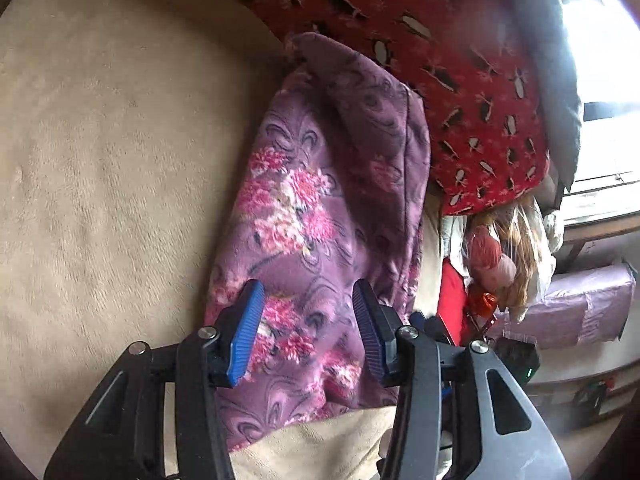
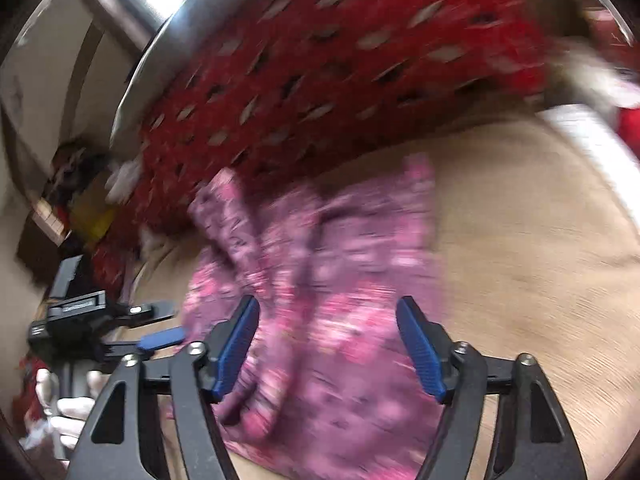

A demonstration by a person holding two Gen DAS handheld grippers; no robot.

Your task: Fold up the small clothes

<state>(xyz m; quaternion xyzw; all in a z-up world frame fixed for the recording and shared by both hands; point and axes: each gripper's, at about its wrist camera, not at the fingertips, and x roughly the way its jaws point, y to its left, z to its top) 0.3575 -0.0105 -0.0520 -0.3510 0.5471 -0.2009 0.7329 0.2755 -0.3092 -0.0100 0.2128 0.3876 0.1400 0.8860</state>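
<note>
Underneath both grippers spreads one beige plush blanket (image 1: 100, 160), the largest thing in view. Beyond the jaws lies one red blanket (image 1: 460, 60) printed with small dark-and-white figures. One purple floral fleece garment (image 1: 320, 200), folded lengthwise, lies on the beige blanket, running from between the jaws to ahead of them. The left gripper (image 1: 308, 300) has its jaws spread, the fleece under the gap, its pads clear of the cloth. The right gripper (image 2: 328, 320) stands wide apart over the same garment, pinching nothing.
</note>
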